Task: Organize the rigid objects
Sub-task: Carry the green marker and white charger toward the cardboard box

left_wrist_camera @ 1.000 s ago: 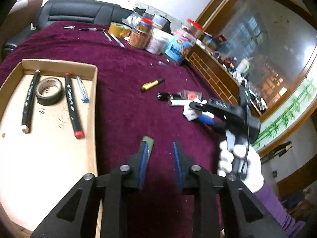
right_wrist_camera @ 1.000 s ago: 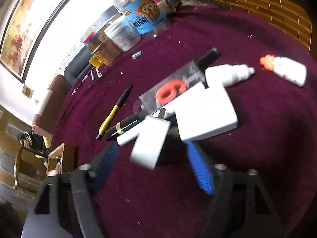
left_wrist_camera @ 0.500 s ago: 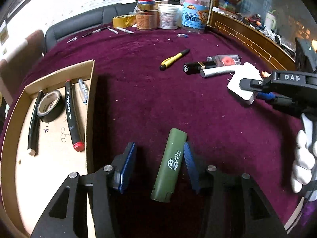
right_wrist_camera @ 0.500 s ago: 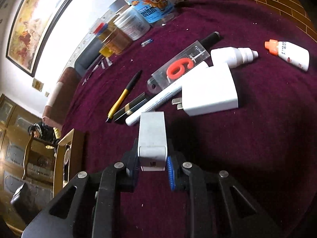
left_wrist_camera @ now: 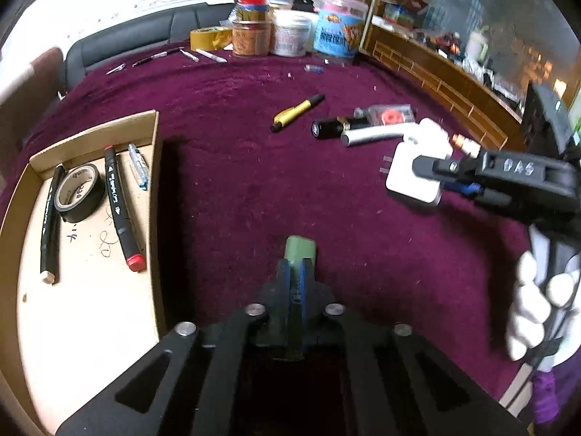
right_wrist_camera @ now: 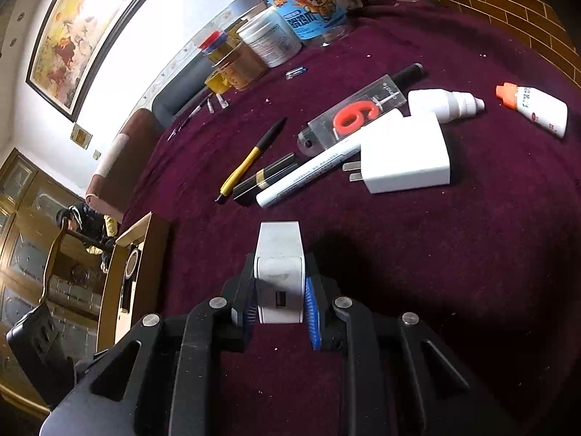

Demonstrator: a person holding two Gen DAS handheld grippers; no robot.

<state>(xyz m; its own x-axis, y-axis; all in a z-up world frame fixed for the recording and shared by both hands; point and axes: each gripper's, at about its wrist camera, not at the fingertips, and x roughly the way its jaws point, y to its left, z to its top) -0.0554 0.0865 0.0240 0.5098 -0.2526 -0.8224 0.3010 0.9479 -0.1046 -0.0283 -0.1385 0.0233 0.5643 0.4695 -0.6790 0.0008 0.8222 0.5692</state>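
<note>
Green tube point(left_wrist_camera: 300, 250) pinched in closing left gripper point(left_wrist_camera: 297, 272), white charger point(right_wrist_camera: 279, 272) clamped in right gripper point(right_wrist_camera: 279, 290)

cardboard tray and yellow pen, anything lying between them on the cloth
Nothing: in the left wrist view only bare maroon cloth separates the open cardboard tray from the yellow-and-black pen.

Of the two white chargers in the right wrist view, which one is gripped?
The smaller white charger, clamped between the right gripper pads. The larger white charger with prongs lies free on the cloth beside the white marker.

I see a fuzzy maroon cloth point(left_wrist_camera: 225, 196) covering the table, a matt cardboard tray point(left_wrist_camera: 154, 167), a smooth white plastic charger point(right_wrist_camera: 406, 156), and glossy black tape point(left_wrist_camera: 80, 192).
</note>
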